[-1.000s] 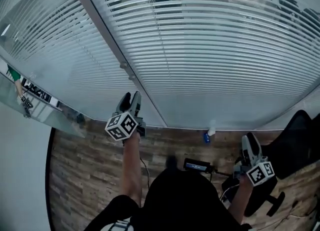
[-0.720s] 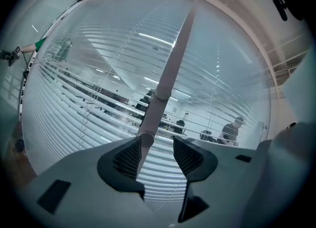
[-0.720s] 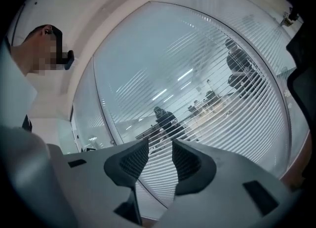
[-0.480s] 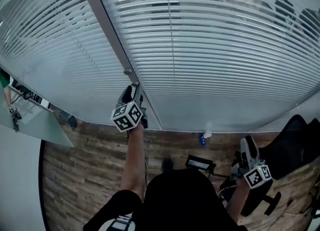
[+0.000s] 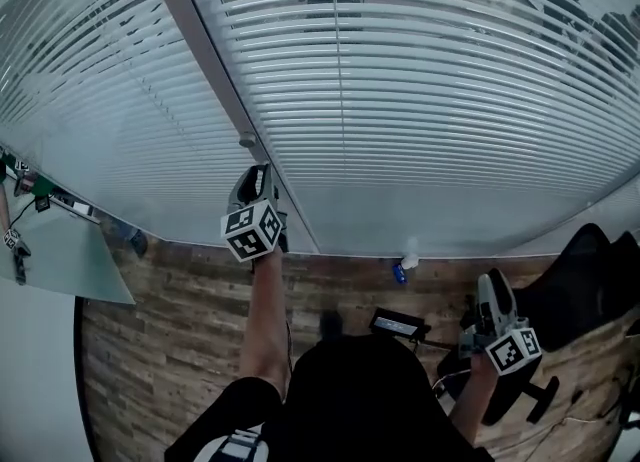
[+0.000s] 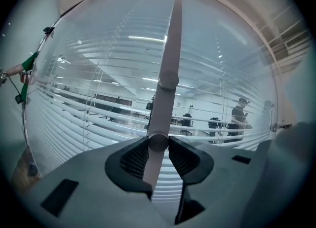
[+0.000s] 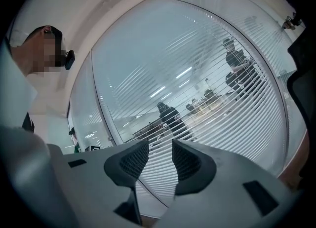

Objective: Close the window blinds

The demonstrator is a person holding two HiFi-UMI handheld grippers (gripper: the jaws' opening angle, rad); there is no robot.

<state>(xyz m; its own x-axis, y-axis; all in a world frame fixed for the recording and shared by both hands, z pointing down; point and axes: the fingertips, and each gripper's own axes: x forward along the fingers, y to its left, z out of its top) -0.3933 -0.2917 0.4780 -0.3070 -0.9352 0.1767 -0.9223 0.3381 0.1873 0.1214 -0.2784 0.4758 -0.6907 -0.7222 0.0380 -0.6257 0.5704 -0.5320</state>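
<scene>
Beside the grey window mullion [image 5: 195,50], the left gripper [image 6: 158,149] clamps its fingers on the pale grey round tilt wand [image 6: 169,59] of the white slatted window blinds [image 5: 450,100]. That smooth rod may slip when twisted. The right gripper [image 7: 156,159] hangs low, fingers slightly apart, empty.

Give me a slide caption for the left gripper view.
Left claw clamped on the tilt wand, with the slats partly open behind it.
</scene>
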